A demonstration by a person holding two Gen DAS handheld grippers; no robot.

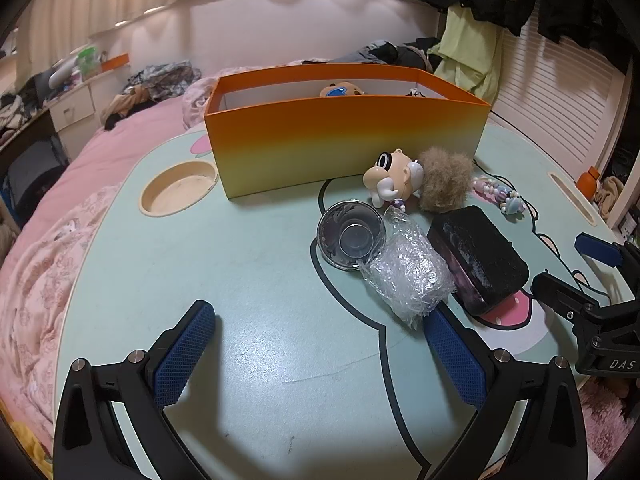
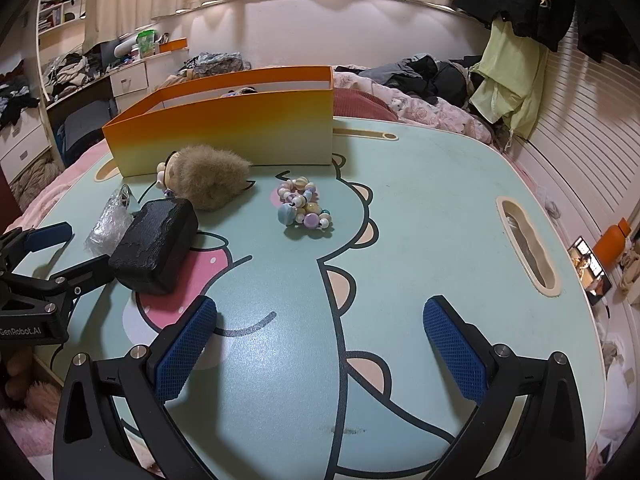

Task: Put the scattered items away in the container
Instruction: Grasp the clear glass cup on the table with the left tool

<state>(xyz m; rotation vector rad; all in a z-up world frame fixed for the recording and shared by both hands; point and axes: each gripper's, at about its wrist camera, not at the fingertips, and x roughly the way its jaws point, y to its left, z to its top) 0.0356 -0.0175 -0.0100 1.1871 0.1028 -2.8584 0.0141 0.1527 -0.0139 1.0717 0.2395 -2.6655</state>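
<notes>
Both my grippers, left (image 1: 316, 354) and right (image 2: 320, 350), gape empty, so I'd pinch the fragile glass (image 1: 351, 235) (slippery, probably) by its rim.

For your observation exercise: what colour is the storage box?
The storage box fades from orange to yellow downward, clearest in the left wrist view.

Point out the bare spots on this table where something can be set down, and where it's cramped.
Bare: the table between the left tongs, round recess and orange box; also between the bead string and slot. Crowded: glass cup, bubble wrap, black block, figurine and fur ball cluster before the box.
</notes>
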